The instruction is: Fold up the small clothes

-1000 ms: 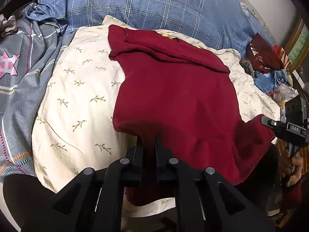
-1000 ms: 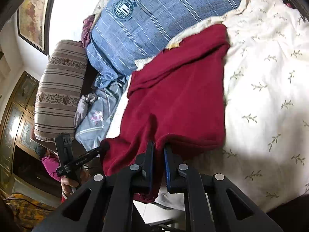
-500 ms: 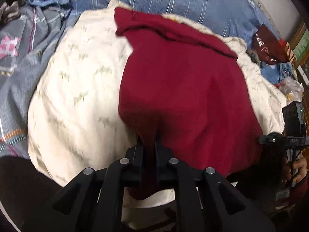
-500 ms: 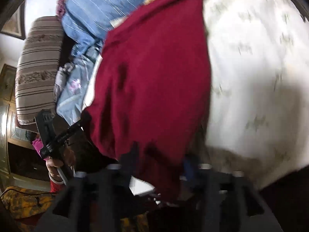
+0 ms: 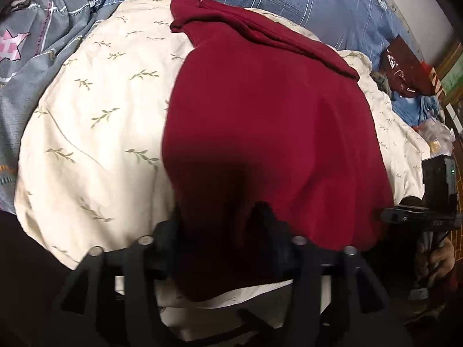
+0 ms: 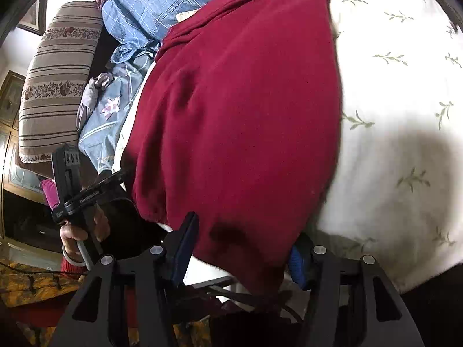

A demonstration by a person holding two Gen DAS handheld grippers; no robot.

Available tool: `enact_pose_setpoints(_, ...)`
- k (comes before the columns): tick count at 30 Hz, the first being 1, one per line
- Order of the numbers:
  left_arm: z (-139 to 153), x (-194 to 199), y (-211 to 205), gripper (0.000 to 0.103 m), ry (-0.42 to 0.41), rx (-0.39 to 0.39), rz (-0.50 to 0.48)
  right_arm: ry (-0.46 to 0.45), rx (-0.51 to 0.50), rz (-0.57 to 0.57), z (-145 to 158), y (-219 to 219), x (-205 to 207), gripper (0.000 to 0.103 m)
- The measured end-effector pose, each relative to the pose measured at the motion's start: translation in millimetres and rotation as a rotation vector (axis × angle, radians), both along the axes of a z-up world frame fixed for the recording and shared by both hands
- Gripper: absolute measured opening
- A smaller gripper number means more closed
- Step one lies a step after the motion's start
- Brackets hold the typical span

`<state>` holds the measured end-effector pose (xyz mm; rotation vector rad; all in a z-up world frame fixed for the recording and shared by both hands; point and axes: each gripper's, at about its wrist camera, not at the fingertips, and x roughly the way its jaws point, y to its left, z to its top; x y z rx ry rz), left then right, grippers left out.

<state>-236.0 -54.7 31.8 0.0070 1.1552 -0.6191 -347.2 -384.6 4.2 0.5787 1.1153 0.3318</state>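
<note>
The left gripper (image 5: 220, 211) is opening and the right gripper (image 6: 243, 243) stands apart, both straddling the near hem of the dark red knit garment (image 5: 269, 121) draped on the cream leaf-print quilt (image 5: 95, 121). Released there, the overhanging hem (unsupported) could slide off the edge.

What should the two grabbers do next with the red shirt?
Probably back both off. The shirt lies spread on the cream quilt, its hem loose between the left gripper's opening fingers and the right gripper's open ones, so nothing grips it.
</note>
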Motion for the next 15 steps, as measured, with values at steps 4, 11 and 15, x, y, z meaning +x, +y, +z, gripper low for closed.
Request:
enact_pose_setpoints(4, -2, -8, -8, 0.061, -0.058, 0.026, -0.013, 0.008, -0.055, 0.018, 3, 10, 2, 0.058)
enact_pose_setpoints(11, -3, -7, -3, 0.061, -0.057, -0.003, 0.001, 0.000, 0.029, -0.019, -2, 9, 5, 0.086)
enact_pose_setpoints(15, -4, -8, -3, 0.061, -0.062, -0.012, 0.012, -0.001, -0.012, -0.024, 1, 15, 3, 0.083)
